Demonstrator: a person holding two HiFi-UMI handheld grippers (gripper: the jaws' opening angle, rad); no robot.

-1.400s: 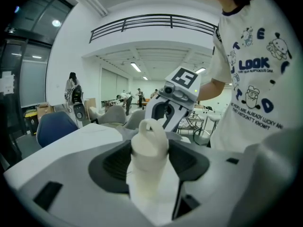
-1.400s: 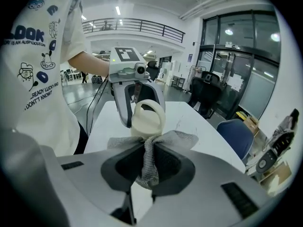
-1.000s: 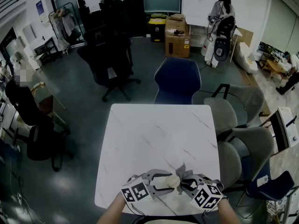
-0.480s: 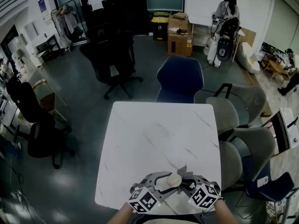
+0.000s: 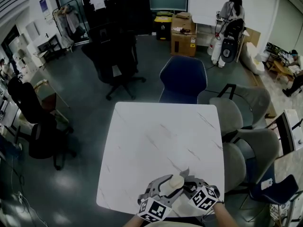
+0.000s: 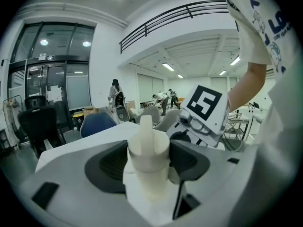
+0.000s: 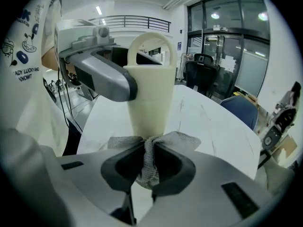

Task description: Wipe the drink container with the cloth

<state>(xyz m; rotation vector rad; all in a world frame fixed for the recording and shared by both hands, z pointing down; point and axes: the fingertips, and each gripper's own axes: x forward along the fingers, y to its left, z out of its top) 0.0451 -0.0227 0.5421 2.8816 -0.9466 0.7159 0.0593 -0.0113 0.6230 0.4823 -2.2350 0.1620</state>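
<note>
Since the earlier frames the left gripper (image 5: 165, 187) has been swinging toward the lower centre of the head view, its marker cube now sitting closer to the right gripper (image 5: 189, 187), while the drink container (image 5: 175, 182) is staying at about the same spot over the counter (image 5: 156, 141), near its bottom edge. In the left gripper view the left gripper (image 6: 149, 161) is clenching the cream drink container (image 6: 147, 143), both dark pads pressing on its sides at the centre of the frame, with a narrow upright piece sticking up above the grip. The container is opaque, so whatever it is holding is not showing, and whether it is resting on the counter is not clear. In the right gripper view the right gripper (image 7: 150, 163) is pinching a bunched grey mesh cloth (image 7: 147, 170) between its jaws at lower centre, and the cloth's loose folds are spreading out against the lower end of the drink container (image 7: 149, 93), which is rising up the middle of the frame with a loop at its top. At upper left of that view the left gripper (image 7: 102, 77) is gripping the container from the side. At the top centre of the head view a brown cardboard box (image 5: 182, 34) is standing on the floor, with small items lying on its top.
</note>
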